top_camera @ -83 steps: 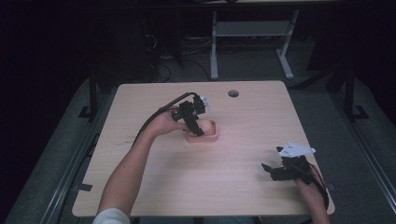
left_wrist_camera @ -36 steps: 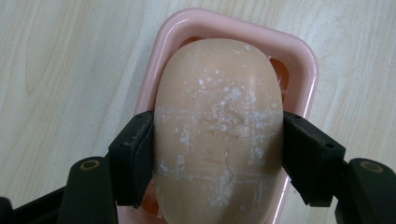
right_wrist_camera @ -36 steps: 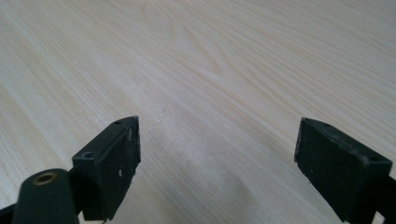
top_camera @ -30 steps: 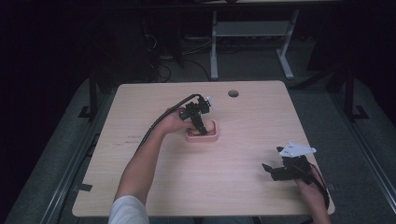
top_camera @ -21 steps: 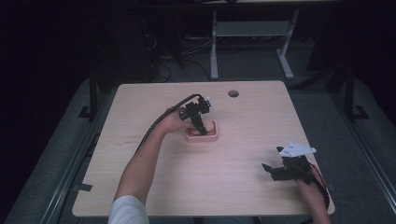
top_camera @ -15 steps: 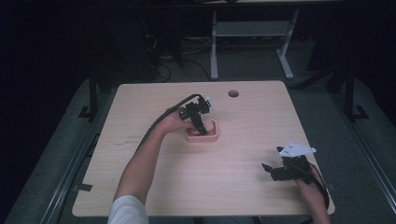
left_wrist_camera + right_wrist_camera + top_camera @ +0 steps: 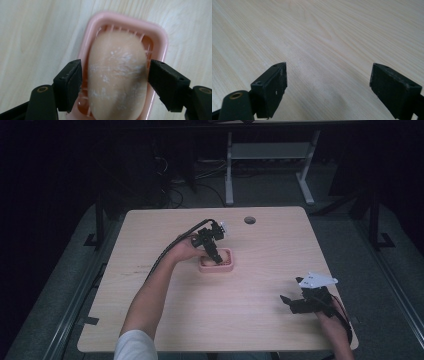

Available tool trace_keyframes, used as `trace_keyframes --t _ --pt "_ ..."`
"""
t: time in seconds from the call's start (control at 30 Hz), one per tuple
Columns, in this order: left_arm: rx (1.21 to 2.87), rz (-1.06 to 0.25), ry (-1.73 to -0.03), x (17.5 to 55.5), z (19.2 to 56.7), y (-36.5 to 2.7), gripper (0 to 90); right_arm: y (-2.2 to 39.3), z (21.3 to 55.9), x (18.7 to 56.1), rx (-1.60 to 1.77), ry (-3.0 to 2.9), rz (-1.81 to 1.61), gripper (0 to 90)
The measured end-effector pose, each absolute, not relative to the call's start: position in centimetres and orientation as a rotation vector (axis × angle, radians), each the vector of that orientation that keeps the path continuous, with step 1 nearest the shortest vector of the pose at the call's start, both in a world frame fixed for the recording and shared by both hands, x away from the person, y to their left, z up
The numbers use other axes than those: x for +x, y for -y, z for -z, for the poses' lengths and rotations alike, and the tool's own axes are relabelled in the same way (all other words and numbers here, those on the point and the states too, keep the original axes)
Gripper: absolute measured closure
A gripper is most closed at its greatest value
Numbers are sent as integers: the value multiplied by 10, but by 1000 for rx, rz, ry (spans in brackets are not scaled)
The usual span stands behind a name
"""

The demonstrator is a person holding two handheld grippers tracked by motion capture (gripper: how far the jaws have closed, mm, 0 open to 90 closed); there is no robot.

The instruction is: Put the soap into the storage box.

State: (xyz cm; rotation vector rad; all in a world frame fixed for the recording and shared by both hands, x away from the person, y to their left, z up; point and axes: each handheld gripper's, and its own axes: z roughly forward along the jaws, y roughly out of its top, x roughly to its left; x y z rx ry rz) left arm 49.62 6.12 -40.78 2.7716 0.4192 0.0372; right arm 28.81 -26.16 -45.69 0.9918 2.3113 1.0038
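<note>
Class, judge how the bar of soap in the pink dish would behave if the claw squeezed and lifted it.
The soap bar looks rounded and smooth, so it may slip between the pads. Its white scuffs suggest a soft, markable surface. The light-looking pink dish might shift.

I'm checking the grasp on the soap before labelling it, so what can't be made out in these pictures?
- High view: the soap dish is small, and the left gripper hides its contents.
- Left gripper view: the soap runs off the bottom edge and covers the dish floor; whether the jaws touch it is unclear.
- Right gripper view: jaw bases are cut off.
</note>
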Motion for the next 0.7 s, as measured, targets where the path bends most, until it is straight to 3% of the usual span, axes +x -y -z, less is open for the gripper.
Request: trace_keyframes --t 0.7 --pt "2813 -28 -389 482 396 -62 267 261 457 287 982 -2315 -988 138"
